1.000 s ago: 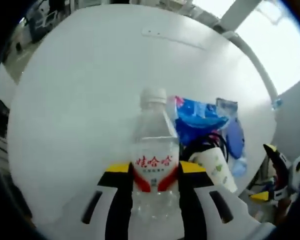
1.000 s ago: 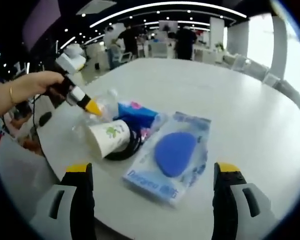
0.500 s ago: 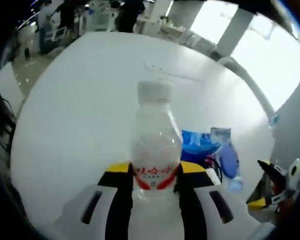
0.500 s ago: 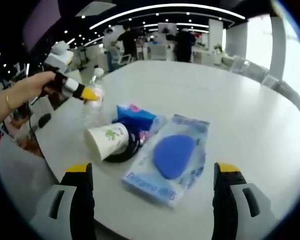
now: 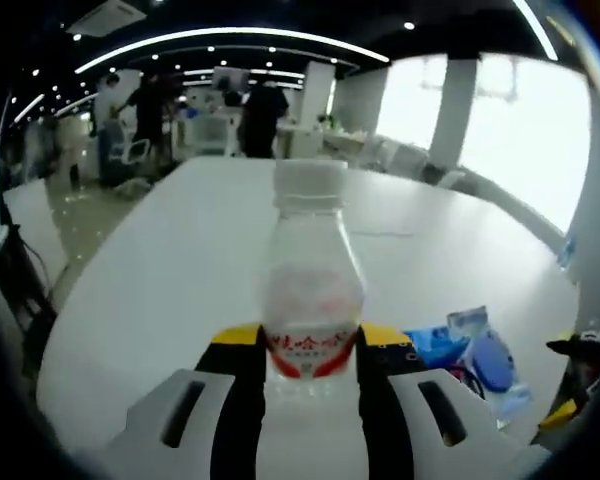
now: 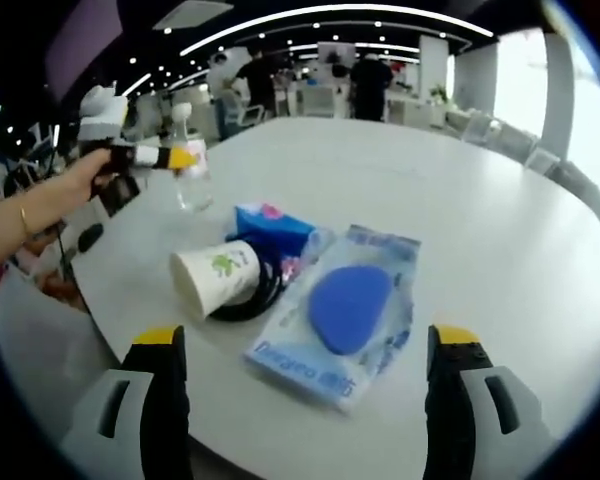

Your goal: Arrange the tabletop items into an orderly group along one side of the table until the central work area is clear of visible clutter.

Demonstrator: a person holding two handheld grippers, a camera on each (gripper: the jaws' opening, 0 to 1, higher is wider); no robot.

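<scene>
A clear plastic water bottle (image 5: pixel 310 290) with a white cap and red label stands upright between the jaws of my left gripper (image 5: pixel 310 362), which is shut on it and holds it above the white table (image 5: pixel 160 300). From the right gripper view, that bottle (image 6: pixel 188 165) hangs at the far left in the left gripper (image 6: pixel 170 157), held by a person's hand. My right gripper (image 6: pixel 305 345) is open, its jaws wide apart, low over the pile: a paper cup (image 6: pixel 217 275) on its side, a black cable (image 6: pixel 260 290), a blue tissue pack (image 6: pixel 275 228) and a clear packet with a blue pad (image 6: pixel 342 312).
The round white table (image 6: pixel 460 200) stretches away behind the pile. Its near edge curves under my right jaws. People and chairs stand in the background beyond the far edge. The pile (image 5: pixel 460 355) lies low right of the bottle in the left gripper view.
My left gripper has lifted the bottle up and away from the pile, tilting it upright. The right gripper has stayed still.
</scene>
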